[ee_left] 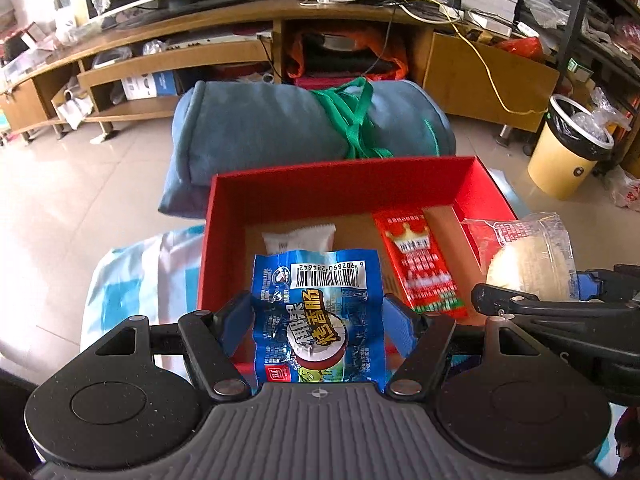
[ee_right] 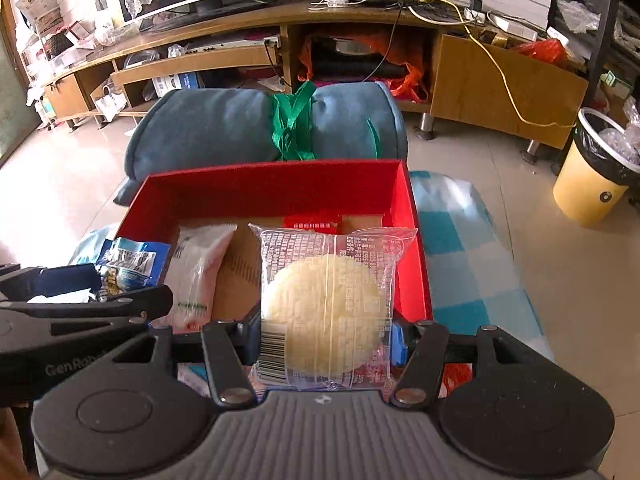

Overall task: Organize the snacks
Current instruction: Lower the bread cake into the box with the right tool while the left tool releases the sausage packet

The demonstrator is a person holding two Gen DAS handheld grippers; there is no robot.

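Note:
My left gripper (ee_left: 318, 316) is shut on a blue sausage packet (ee_left: 318, 312), held over the near edge of the red box (ee_left: 340, 184). My right gripper (ee_right: 326, 336) is shut on a clear pack with a round rice cake (ee_right: 324, 300), held over the box's near right part. The rice cake pack also shows in the left wrist view (ee_left: 528, 260), and the blue packet in the right wrist view (ee_right: 128, 264). Inside the box lie a white-pink packet (ee_right: 198, 272) and a red crown-printed packet (ee_left: 420, 260).
The box (ee_right: 280, 184) stands on a blue-and-white checked cloth (ee_right: 468, 260). Behind it lies a rolled blue cushion (ee_left: 280, 128) tied with a green strap. A wooden TV stand (ee_left: 240, 36) runs along the back. A yellow bin (ee_left: 568, 148) stands on the floor at right.

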